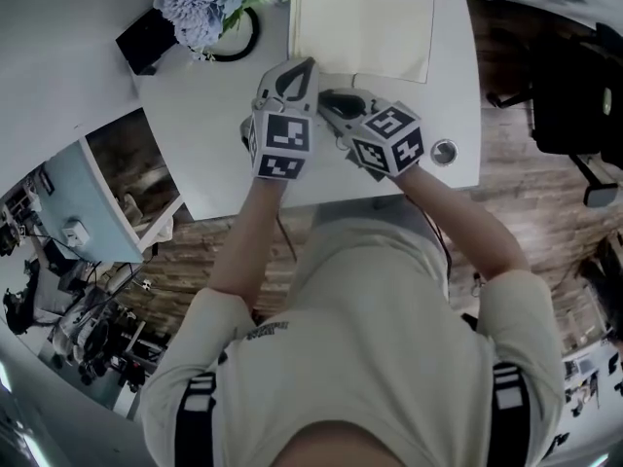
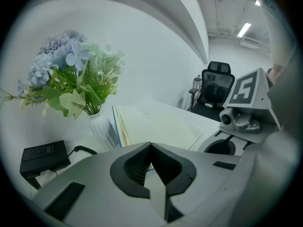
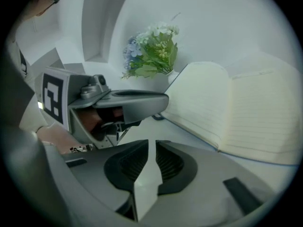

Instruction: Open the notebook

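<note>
1. The notebook (image 1: 362, 25) is seen lying open, pages up, on the table's (image 1: 209, 154) far side — the opening is judged done.
2. The left gripper (image 1: 295, 74) is shut and empty; the right gripper (image 1: 331, 98) is parted narrowly, with nothing between.
3. Both are best drawn back clear of the pages.
4. Flowers (image 1: 206, 3) are set just left of the notebook, a black box (image 1: 146, 39) beyond — nothing is obstructed.

No legible words or numbers are showing. The marker cube (image 1: 281, 146) on the left gripper (image 1: 298, 71) and the marker cube (image 1: 389, 140) on the right gripper (image 1: 331, 103) are displaying only black-and-white square codes. Small print on the person's shirt (image 1: 265, 332) is appearing too tiny to read.
</note>
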A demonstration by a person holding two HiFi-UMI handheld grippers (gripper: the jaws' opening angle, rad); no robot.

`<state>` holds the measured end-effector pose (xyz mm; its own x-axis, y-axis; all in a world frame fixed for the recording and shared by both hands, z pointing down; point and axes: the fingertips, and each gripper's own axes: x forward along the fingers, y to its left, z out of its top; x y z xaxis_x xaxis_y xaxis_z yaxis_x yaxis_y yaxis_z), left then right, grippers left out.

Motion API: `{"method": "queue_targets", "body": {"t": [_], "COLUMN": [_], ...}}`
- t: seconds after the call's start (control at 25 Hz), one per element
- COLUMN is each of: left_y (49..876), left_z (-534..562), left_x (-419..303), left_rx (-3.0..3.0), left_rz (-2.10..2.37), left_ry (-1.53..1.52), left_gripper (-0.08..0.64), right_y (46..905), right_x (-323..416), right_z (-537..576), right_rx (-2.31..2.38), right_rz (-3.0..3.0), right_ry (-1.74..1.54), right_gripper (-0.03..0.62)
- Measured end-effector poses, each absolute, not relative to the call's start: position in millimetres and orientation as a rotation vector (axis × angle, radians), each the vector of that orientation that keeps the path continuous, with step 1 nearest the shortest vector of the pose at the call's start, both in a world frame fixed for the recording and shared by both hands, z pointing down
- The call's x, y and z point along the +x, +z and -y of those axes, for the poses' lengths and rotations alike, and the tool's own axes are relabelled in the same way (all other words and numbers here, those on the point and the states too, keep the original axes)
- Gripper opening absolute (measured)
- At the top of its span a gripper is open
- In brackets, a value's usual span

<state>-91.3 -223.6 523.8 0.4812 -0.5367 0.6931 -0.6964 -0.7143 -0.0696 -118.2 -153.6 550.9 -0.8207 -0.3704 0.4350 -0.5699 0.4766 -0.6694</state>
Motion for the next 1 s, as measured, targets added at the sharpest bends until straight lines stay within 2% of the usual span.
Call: {"method": "queue_targets", "body": {"t": [0.24, 0.56, 0.64, 1.0], "left_y": [511.9, 481.2, 474.0, 434.6], "left_z": [213.9, 205.7, 204.7, 196.0], "left_x": [-81.5, -66.2, -62.3, -46.6], "left_rx": [2.526, 2.575, 2.587, 2.672], "left_rz": [1.071, 1.089, 1.092, 1.112], "left_ry": [1.05, 0.979, 0.965, 0.852], "left_gripper": [0.012, 0.012, 0.012, 0.012], "right_y": [546.9, 503.6, 489.4, 435.5], "right_x": [-88.0, -25.2, -13.2, 9.6], "right_z": [124.9, 147.8, 155.2, 157.4], "right_rx": [0.875, 1.178, 1.235, 1.331], "right_rz": [2.452, 2.466, 2.477, 2.533], "right_ry": [1.233, 1.064, 1.026, 0.848], "right_gripper": [0.052, 0.051, 0.009, 0.004]}}
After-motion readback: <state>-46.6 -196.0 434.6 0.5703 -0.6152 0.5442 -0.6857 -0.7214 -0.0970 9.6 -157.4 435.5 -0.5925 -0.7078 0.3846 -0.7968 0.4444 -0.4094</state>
